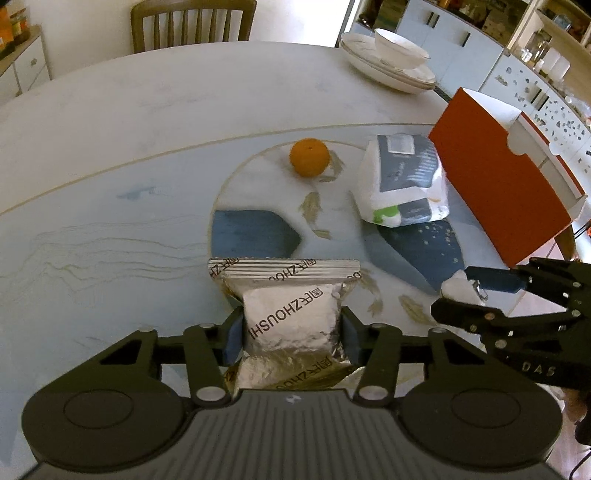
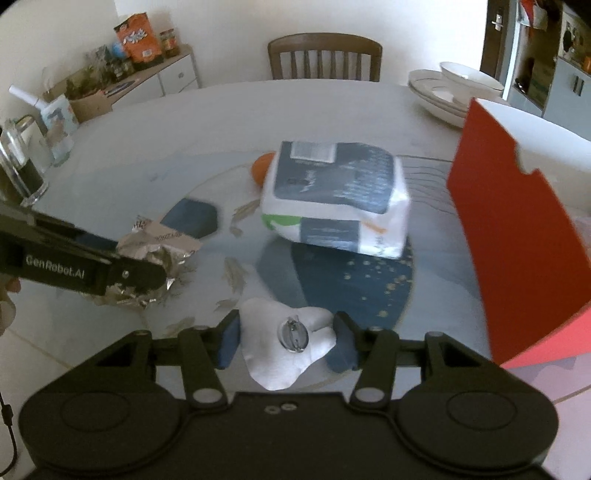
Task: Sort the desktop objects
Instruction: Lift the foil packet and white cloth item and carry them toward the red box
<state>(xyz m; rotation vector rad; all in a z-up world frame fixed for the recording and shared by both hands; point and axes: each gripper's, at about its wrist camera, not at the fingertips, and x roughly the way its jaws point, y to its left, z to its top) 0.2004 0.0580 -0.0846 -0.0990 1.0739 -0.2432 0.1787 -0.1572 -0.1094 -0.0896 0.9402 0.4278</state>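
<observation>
My left gripper (image 1: 291, 334) is shut on a silver foil snack packet (image 1: 291, 317) and holds it just above the table; it also shows in the right wrist view (image 2: 155, 254). My right gripper (image 2: 286, 341) is shut on a small white object with a metal clip (image 2: 291, 343), seen from the left wrist view (image 1: 460, 290). An orange (image 1: 309, 157) sits on the table's round centre, partly hidden behind a white and grey tissue pack (image 2: 332, 199) in the right wrist view. The tissue pack (image 1: 404, 181) lies right of the orange. An open red box (image 1: 506, 184) stands at the right.
Stacked white plates with a bowl (image 1: 391, 62) sit at the table's far right edge. A wooden chair (image 1: 192, 24) stands behind the table. A glass bottle (image 2: 22, 162) stands at the table's left edge. A sideboard with jars and packets (image 2: 140, 48) is against the wall.
</observation>
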